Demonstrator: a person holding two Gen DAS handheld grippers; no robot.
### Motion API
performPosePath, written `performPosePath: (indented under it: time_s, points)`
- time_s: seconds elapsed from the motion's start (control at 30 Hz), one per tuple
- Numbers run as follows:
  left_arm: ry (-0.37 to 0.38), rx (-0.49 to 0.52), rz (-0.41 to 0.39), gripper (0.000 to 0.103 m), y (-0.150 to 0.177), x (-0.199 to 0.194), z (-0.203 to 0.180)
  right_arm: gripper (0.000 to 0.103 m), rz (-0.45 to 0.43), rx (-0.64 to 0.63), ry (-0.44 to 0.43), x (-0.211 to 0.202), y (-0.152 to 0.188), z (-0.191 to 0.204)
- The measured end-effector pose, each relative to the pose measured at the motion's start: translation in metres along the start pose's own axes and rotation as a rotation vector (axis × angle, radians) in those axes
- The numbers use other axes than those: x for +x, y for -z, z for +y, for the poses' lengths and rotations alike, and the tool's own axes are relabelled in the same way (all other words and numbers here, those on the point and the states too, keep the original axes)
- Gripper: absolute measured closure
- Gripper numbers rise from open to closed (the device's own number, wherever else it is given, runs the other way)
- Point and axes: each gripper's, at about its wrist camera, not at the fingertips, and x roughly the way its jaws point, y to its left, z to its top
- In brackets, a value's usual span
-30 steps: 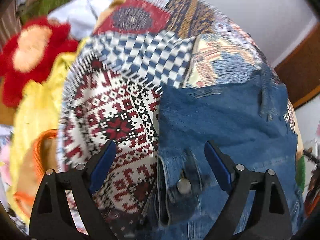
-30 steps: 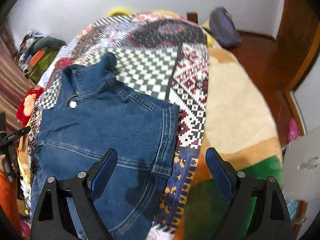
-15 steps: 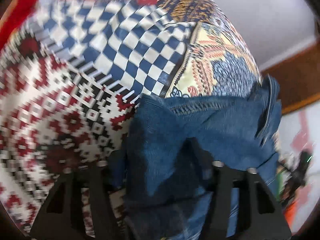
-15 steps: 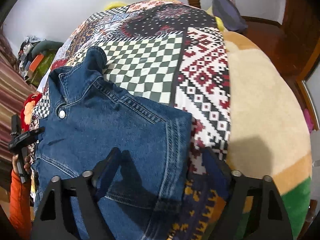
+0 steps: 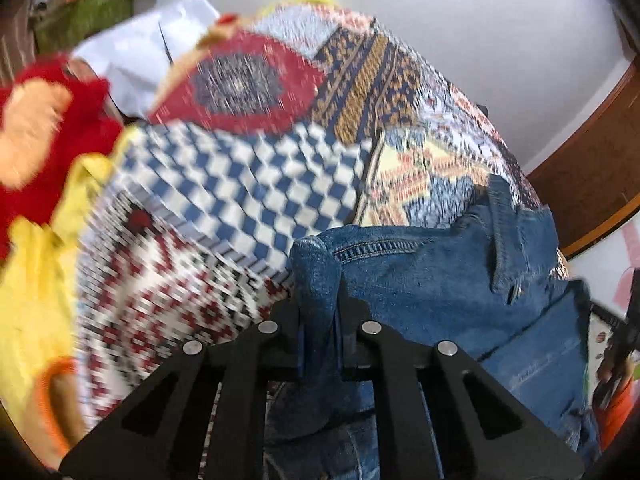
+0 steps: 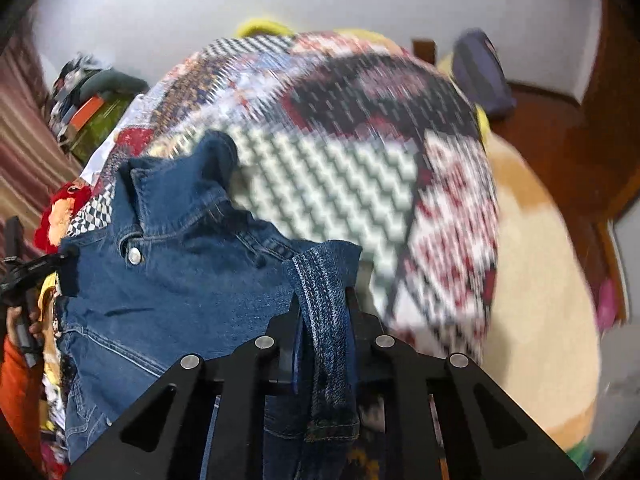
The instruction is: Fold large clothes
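The left gripper [image 5: 320,316] has just closed and now pinches a bunched fold of the denim jacket [image 5: 448,280], the cloth standing up between its black fingers [image 5: 280,344]. From that grip the jacket spreads toward 3 o'clock, its collar [image 5: 504,232] at 2 o'clock, lying on the patchwork quilt [image 5: 240,208]. A red plush [image 5: 52,120] sits at 10 o'clock, with yellow cloth [image 5: 36,280] below it at 9.

The right gripper [image 6: 322,320] has also just closed, nipping a stitched denim edge [image 6: 320,276]. The jacket runs off toward 9 and 10 o'clock, a metal button [image 6: 134,256] at 9. The quilt fills 12 to 2 o'clock, a beige blanket [image 6: 536,280] at 3, and a hand [image 6: 24,320] on the other gripper at 9
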Motion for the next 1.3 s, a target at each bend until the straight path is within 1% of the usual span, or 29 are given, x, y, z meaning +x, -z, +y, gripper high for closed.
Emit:
performPosePath:
  time_s: [0.1, 0.17, 0.27, 0.37, 0.47, 0.57, 0.6, 0.63, 0.67, 0.7, 0.73, 0.77, 0.8, 0.83, 0.9, 0.97, 1.0, 1.07, 1.13, 1.23, 1.3]
  points:
    - [-0.047, 0.01, -0.025, 0.093, -0.01, -0.01, 0.007, 0.089, -0.058, -0.04, 0.001, 0.0, -0.032, 0.016]
    - [-0.091, 0.015, -0.039, 0.093, -0.015, -0.01, 0.011, 0.089, -0.087, -0.06, 0.008, 0.005, -0.05, 0.026]
    - [-0.118, -0.006, -0.037, 0.093, -0.02, -0.001, 0.02, 0.089, -0.095, -0.098, 0.043, 0.026, -0.066, 0.036]
    - [-0.131, -0.008, -0.009, 0.093, -0.021, 0.018, 0.027, 0.089, -0.057, -0.109, 0.082, 0.052, -0.068, 0.034]
    - [-0.163, 0.014, 0.009, 0.092, -0.017, 0.036, 0.028, 0.089, -0.022, -0.104, 0.105, 0.074, -0.06, 0.023]
    - [-0.188, 0.01, 0.018, 0.088, -0.015, 0.051, 0.027, 0.087, 0.019, -0.086, 0.09, 0.091, -0.054, 0.008]
    - [-0.192, 0.01, 0.019, 0.087, -0.015, 0.054, 0.027, 0.085, 0.025, -0.07, 0.084, 0.093, -0.053, 0.003]
    - [-0.196, 0.011, 0.019, 0.084, -0.015, 0.056, 0.028, 0.076, 0.031, -0.055, 0.078, 0.095, -0.052, -0.002]
    - [-0.2, 0.013, 0.019, 0.084, -0.014, 0.058, 0.028, 0.067, 0.034, -0.044, 0.092, 0.095, -0.052, -0.006]
    - [-0.2, 0.016, 0.017, 0.084, -0.014, 0.058, 0.028, 0.04, 0.037, -0.035, 0.133, 0.095, -0.053, -0.009]
    - [-0.204, 0.026, 0.016, 0.083, -0.013, 0.057, 0.028, 0.018, 0.037, -0.027, 0.189, 0.094, -0.054, -0.014]
    - [-0.207, 0.033, 0.017, 0.082, -0.012, 0.057, 0.027, 0.014, 0.025, -0.016, 0.217, 0.09, -0.054, -0.018]
    - [-0.224, 0.045, 0.02, 0.08, -0.011, 0.056, 0.024, 0.013, 0.015, -0.004, 0.202, 0.085, -0.053, -0.022]
    - [-0.243, 0.058, 0.025, 0.077, -0.01, 0.054, 0.021, 0.013, 0.021, 0.009, 0.186, 0.081, -0.052, -0.026]
    - [-0.266, 0.079, 0.032, 0.073, -0.008, 0.049, 0.016, 0.013, 0.021, 0.029, 0.178, 0.07, -0.052, -0.03]
    - [-0.276, 0.095, 0.035, 0.068, -0.006, 0.041, 0.011, 0.013, -0.005, 0.03, 0.184, 0.051, -0.052, -0.029]
    - [-0.27, 0.093, 0.033, 0.065, -0.004, 0.033, 0.008, 0.013, -0.022, 0.03, 0.185, 0.041, -0.051, -0.028]
    - [-0.243, 0.082, 0.01, 0.054, -0.003, 0.016, 0.004, 0.013, -0.057, 0.038, 0.168, 0.018, -0.05, -0.024]
    - [-0.229, 0.083, -0.023, 0.048, 0.0, -0.006, -0.004, 0.013, -0.089, 0.042, 0.151, -0.008, -0.045, -0.016]
    - [-0.201, 0.106, -0.049, 0.045, 0.007, -0.039, -0.02, 0.013, -0.129, 0.02, 0.125, -0.048, -0.037, 0.001]
    - [-0.183, 0.113, -0.071, 0.04, 0.013, -0.064, -0.03, 0.013, -0.155, -0.013, 0.122, -0.076, -0.027, 0.015]
